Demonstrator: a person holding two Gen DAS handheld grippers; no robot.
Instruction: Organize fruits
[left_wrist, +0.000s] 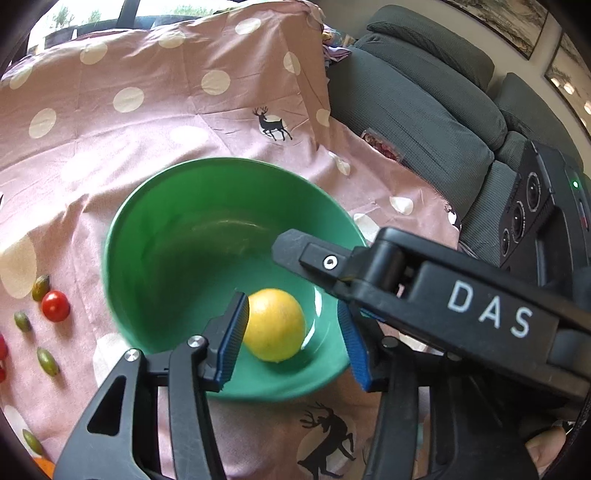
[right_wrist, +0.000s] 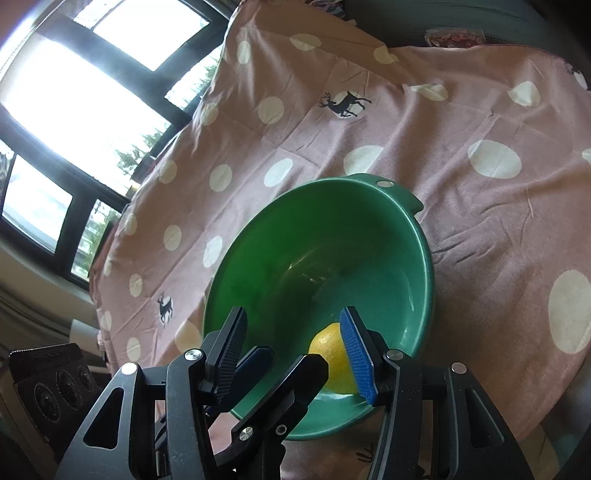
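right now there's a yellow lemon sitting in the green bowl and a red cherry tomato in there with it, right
Not quite. The lemon is alone in the green bowl. The red cherry tomato lies outside it on the pink cloth, left of the bowl among small green fruits. The left wrist view shows this.

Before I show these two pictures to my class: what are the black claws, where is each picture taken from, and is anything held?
A person holds two hand grippers, each with a camera looking along its fingers. The left gripper and right gripper both hover open over a green bowl. Neither grips the yellow lemon lying inside it. The bowl sits on a pink spotted cloth. A cherry tomato and small green fruits lie on the cloth beside it.
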